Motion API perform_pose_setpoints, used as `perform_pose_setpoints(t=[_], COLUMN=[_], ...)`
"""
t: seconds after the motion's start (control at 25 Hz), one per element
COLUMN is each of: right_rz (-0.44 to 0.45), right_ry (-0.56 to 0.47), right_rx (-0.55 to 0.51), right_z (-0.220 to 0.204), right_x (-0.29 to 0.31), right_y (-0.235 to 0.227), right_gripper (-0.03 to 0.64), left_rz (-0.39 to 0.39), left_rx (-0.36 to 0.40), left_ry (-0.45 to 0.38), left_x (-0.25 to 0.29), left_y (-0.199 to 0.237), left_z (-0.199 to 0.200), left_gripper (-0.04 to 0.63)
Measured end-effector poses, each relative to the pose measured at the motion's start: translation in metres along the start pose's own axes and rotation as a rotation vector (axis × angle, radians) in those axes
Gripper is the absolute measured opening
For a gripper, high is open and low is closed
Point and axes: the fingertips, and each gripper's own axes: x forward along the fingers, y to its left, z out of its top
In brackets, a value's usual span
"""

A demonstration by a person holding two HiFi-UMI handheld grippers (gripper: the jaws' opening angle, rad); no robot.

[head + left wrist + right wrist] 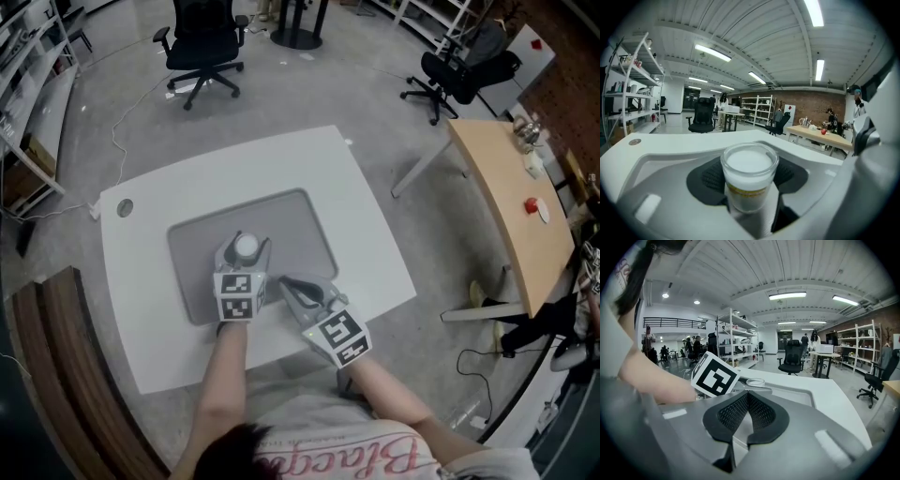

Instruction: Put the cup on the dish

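A clear glass cup (246, 247) with white contents sits between the jaws of my left gripper (245, 259), which is shut on it. It is over the near part of the grey rectangular dish (291, 216) on the white table. In the left gripper view the cup (749, 173) stands upright between the dark pads (712, 178); its base is hidden, so I cannot tell whether it touches the dish. My right gripper (285, 282) lies just right of the left one at the dish's near edge, shut on nothing, with its pads (733, 413) pressed together.
The white table (366, 225) has a round grommet hole (125, 208) at its far left corner. A wooden desk (506, 206) stands to the right and office chairs (202, 42) behind. The right gripper view shows the left gripper's marker cube (714, 376) and the person's forearm (651, 380).
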Motion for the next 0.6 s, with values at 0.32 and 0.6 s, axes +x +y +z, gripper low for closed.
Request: perform_pose_setpoints(t=[0.32, 0.6], right_rz=[0.014, 0.007], right_ry=[0.005, 0.000], right_rx=[0.010, 0.009], right_z=[0.002, 0.012], right_x=[0.003, 0.002], right_y=[-0.001, -0.004], right_gripper=[0.002, 0.002], left_rz=[0.006, -0.011], left_rx=[0.066, 0.048], left_ry=[0.061, 0.076], left_x=[0.004, 0.006], left_y=[-0.003, -0.002], left_z=[-0.001, -0.001], left_gripper=[0.262, 0.318])
